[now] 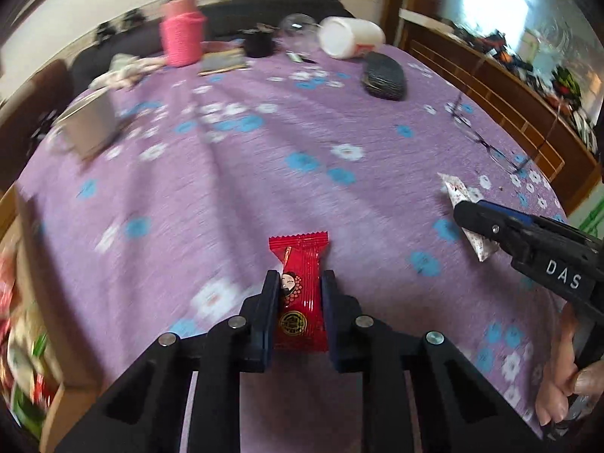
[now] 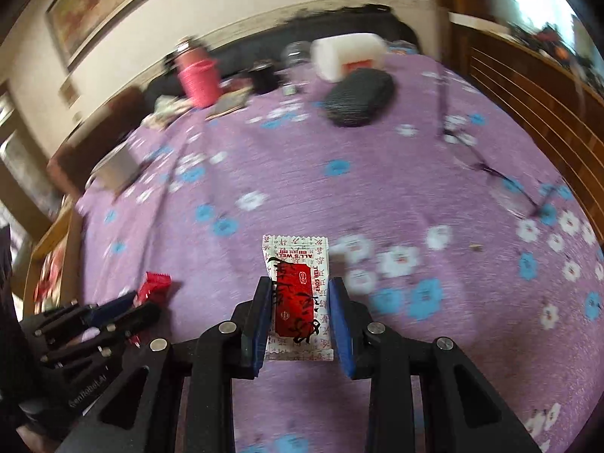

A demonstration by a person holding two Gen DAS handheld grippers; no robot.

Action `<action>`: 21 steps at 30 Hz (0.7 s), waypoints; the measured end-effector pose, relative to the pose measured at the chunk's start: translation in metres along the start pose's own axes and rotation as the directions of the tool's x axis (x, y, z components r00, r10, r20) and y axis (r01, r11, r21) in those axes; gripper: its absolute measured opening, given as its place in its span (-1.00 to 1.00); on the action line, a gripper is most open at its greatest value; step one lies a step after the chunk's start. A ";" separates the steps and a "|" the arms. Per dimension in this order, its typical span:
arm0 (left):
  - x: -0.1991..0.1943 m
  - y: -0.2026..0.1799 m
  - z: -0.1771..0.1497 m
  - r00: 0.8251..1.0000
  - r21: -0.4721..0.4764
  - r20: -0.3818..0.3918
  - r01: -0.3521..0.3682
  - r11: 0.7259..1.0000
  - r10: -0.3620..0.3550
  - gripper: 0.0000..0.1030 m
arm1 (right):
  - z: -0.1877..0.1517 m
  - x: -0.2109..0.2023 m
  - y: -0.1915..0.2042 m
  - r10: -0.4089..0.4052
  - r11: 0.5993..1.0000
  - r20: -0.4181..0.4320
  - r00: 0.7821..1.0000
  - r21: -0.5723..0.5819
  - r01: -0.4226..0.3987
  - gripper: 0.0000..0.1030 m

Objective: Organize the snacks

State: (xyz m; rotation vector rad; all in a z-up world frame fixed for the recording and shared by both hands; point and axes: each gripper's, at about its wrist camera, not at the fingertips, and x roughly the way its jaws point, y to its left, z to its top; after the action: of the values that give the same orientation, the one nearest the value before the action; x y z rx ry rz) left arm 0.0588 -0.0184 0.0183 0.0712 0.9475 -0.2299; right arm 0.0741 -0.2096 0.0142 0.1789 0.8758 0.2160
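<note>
My left gripper (image 1: 300, 277) is shut on a red snack packet (image 1: 300, 294) with a cartoon face, held above the purple flowered tablecloth (image 1: 264, 173). My right gripper (image 2: 300, 287) is shut on a white packet with a red label (image 2: 298, 298). In the left wrist view the right gripper (image 1: 462, 209) shows at the right, holding the white packet (image 1: 458, 192). In the right wrist view the left gripper (image 2: 145, 302) shows at the lower left, with the red packet (image 2: 154, 283) between its fingers.
At the table's far side stand a pink bottle (image 1: 181, 34), a tipped white jar (image 1: 349, 36), a glass (image 1: 298, 24) and a dark glasses case (image 1: 383, 75). Eyeglasses (image 1: 479, 137) lie right. A white box (image 1: 88, 124) lies left. A cardboard box with snacks (image 1: 22, 339) sits at the left edge.
</note>
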 end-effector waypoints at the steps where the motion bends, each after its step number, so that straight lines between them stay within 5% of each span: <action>1: -0.003 0.005 -0.004 1.000 -0.016 0.018 -0.012 1.000 0.012 -0.60 | -0.003 0.001 0.010 0.017 0.999 -0.005 1.000 -0.033 -0.017 -0.38; 9: -0.009 0.026 -0.009 0.991 -0.083 0.108 -0.070 0.994 0.079 -0.60 | -0.021 -0.003 0.051 0.049 0.980 0.029 0.998 -0.195 -0.043 -0.38; 21: -0.025 0.028 -0.007 0.978 -0.086 0.177 -0.094 0.992 0.108 -0.68 | -0.016 -0.004 0.042 0.058 0.988 0.036 0.998 -0.149 -0.052 -0.38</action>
State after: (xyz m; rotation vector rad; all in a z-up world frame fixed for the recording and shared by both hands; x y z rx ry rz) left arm 0.0459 0.0142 0.0332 0.0266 0.7678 -0.1037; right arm 0.0546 -0.1694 0.0176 0.0691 0.8122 0.3266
